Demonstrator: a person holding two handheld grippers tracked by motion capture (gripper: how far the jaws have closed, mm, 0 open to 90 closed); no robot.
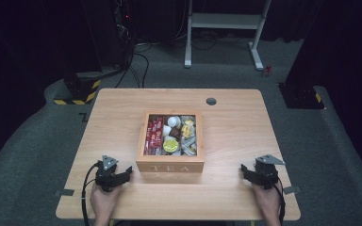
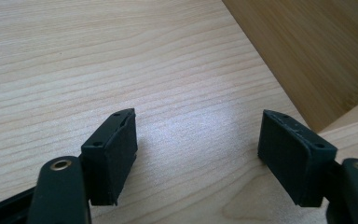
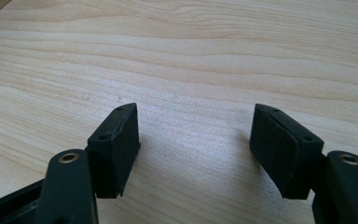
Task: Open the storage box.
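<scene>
An open wooden box (image 1: pixel 170 165) marked TEA stands in the middle of the table (image 1: pixel 113 113), packed with red sachets, a yellow round item, white pods and clear wrapped pieces. My left gripper (image 1: pixel 127 173) rests on the table near the front edge, just left of the box's front corner, pointing at it. In the left gripper view its gripper (image 2: pixel 198 140) is open over bare wood, with the box wall (image 2: pixel 307 51) at the upper right. My right gripper (image 1: pixel 243 170) lies to the box's right, and in its own view the gripper (image 3: pixel 196 133) is open with nothing between.
A round cable hole (image 1: pixel 211 101) sits near the table's far edge. Beyond the table stand a white desk frame (image 1: pixel 226 28), a dark stand with yellow-black striped tape (image 1: pixel 78 92) at the left and another dark base (image 1: pixel 301 94) at the right.
</scene>
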